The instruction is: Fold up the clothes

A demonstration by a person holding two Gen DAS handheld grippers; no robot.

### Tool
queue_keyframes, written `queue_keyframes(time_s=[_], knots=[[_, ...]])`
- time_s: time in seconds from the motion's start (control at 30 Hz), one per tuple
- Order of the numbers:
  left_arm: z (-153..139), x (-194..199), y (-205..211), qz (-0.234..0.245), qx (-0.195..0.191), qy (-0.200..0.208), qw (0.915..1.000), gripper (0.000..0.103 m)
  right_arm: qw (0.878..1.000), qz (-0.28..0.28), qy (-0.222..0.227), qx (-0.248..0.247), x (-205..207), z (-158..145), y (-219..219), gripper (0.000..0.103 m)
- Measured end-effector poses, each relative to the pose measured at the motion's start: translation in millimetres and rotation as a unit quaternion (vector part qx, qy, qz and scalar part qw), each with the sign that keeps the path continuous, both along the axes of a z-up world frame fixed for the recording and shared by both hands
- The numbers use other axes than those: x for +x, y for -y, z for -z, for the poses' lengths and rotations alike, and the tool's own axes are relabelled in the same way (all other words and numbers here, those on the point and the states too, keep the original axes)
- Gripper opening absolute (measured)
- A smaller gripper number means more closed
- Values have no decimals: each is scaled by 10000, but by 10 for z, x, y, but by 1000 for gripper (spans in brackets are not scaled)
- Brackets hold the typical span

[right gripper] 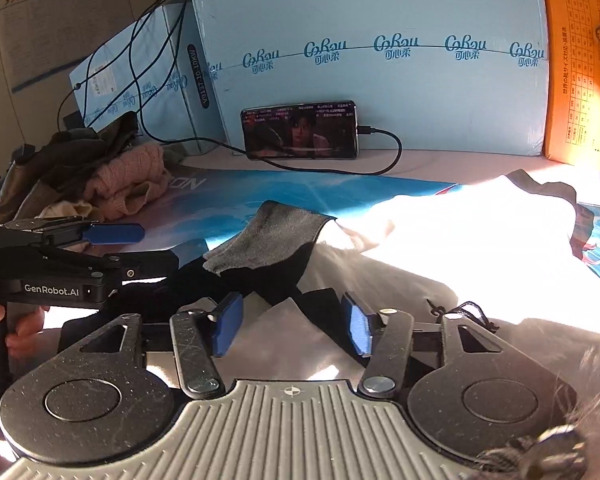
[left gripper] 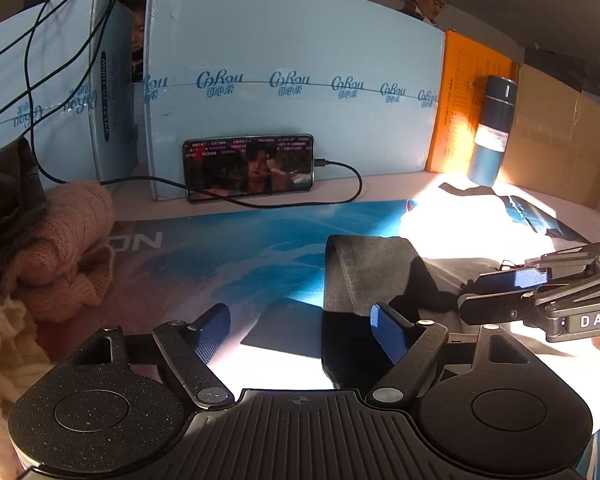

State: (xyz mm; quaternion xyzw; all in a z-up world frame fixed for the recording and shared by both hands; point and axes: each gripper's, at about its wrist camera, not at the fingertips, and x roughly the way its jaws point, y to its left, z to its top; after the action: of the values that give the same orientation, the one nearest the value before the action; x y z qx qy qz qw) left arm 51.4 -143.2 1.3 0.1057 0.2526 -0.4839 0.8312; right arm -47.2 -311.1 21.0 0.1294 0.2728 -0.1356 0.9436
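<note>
A garment lies spread on the blue mat, its grey part (left gripper: 364,268) in shade and its white part (left gripper: 472,220) washed out by sunlight. In the right wrist view the grey flap (right gripper: 272,240) lies ahead and the bright cloth (right gripper: 460,224) spreads to the right. My left gripper (left gripper: 300,332) is open and empty, low over the garment's near edge. My right gripper (right gripper: 296,324) is open and empty over the cloth. The right gripper also shows at the right of the left wrist view (left gripper: 512,292). The left gripper shows at the left of the right wrist view (right gripper: 132,248).
A pile of knitwear, pink on top (left gripper: 64,248), sits at the left (right gripper: 128,184). A phone (left gripper: 248,168) with a cable leans on blue cardboard boxes (left gripper: 292,60) at the back. A blue flask (left gripper: 492,128) and an orange box (left gripper: 464,104) stand back right.
</note>
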Motion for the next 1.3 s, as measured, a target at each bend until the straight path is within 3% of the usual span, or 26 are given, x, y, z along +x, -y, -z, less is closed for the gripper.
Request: queue_keyframes(time_s=[0.03, 0.23, 0.43, 0.47, 0.5, 0.53, 0.63, 0.7, 0.8, 0.87, 0.93, 0.97, 1.0, 1.1, 1.17, 1.3], knots=[[-5, -2, -1, 9, -37, -13, 10000, 80, 10000, -51, 3, -67, -3, 23, -28, 6], [-31, -33, -10, 37, -187, 14, 9998, 80, 9956, 585, 736, 38, -166, -205, 99, 4], [-57, -90, -21, 290, -361, 32, 9989, 80, 9971, 694, 279, 158, 41, -18, 160, 8], [-62, -105, -25, 373, -400, 23, 9985, 80, 9964, 760, 314, 210, 32, -9, 173, 21], [-68, -120, -29, 455, -439, 14, 9980, 80, 9940, 953, 471, 255, -43, -53, 197, 45], [-73, -135, -33, 537, -478, 5, 9974, 81, 9910, 1146, 628, 299, -119, -99, 221, 52], [-97, -235, -49, 893, -597, 75, 9942, 85, 9826, 1618, 899, 125, -401, -274, 248, 56], [-110, -331, -44, 1161, -612, 196, 9912, 87, 9772, 2000, 705, 138, -566, -311, 289, 68], [-117, -466, -30, 1498, -554, 421, 9863, 90, 9736, 2232, 366, 295, -701, -228, 323, 68], [-117, -519, -22, 1639, -517, 506, 9838, 93, 9734, 2236, 207, 449, -751, -143, 303, 65], [-106, -546, -12, 1697, -448, 532, 9830, 93, 9741, 2186, 114, 562, -770, -67, 274, 53], [-101, -541, -5, 1685, -423, 518, 9834, 94, 9732, 2230, 18, 559, -755, -28, 258, 27], [-95, -537, 1, 1672, -397, 503, 9838, 94, 9717, 2311, -21, 486, -744, -7, 244, 10], [-85, -511, 4, 1636, -375, 446, 9848, 94, 9737, 2241, 345, 239, -799, -27, 178, 6], [-74, -509, 14, 1617, -314, 430, 9854, 94, 9715, 2348, 304, -91, -787, -49, 131, 6], [-59, -476, 23, 1542, -242, 347, 9871, 94, 9703, 2415, -88, -111, -738, 44, 172, 10]])
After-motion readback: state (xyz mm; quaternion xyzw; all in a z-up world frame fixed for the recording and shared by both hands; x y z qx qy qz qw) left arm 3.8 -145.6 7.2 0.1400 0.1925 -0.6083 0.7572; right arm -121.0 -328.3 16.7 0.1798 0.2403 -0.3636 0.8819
